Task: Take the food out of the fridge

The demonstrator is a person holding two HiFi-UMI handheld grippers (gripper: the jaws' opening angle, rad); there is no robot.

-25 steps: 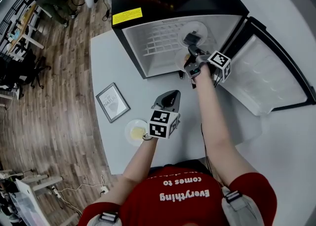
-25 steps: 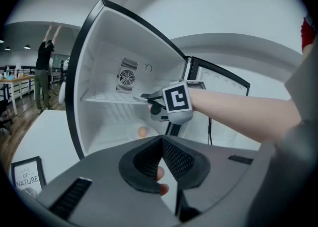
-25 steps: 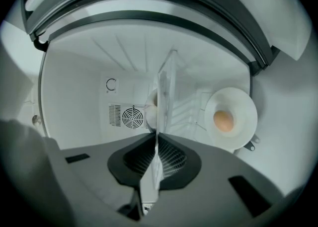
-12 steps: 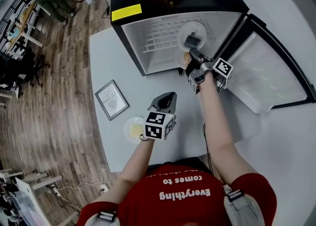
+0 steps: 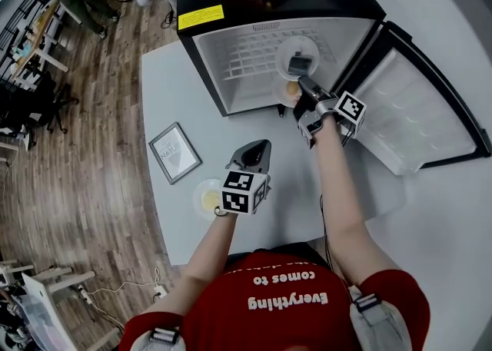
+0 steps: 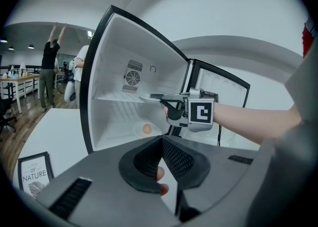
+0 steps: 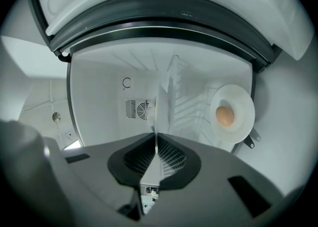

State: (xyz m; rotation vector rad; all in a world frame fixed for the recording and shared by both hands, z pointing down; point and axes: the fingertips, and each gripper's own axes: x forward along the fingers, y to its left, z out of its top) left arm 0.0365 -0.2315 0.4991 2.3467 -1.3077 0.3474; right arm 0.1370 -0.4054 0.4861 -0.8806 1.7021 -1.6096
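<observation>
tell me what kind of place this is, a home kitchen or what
Probably an open office or lab, not a kitchen. The mini fridge stands on a plain white table, and beyond it a wood floor runs past rows of desks and office chairs.

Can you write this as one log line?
right gripper: shut on round white plate; plate: inside black fridge; left gripper: shut, empty

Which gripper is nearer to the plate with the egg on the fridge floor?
Right. The right gripper is at the fridge opening, shut on the shelf plate just above the egg plate. The left gripper hangs over the table, outside the fridge.
</observation>
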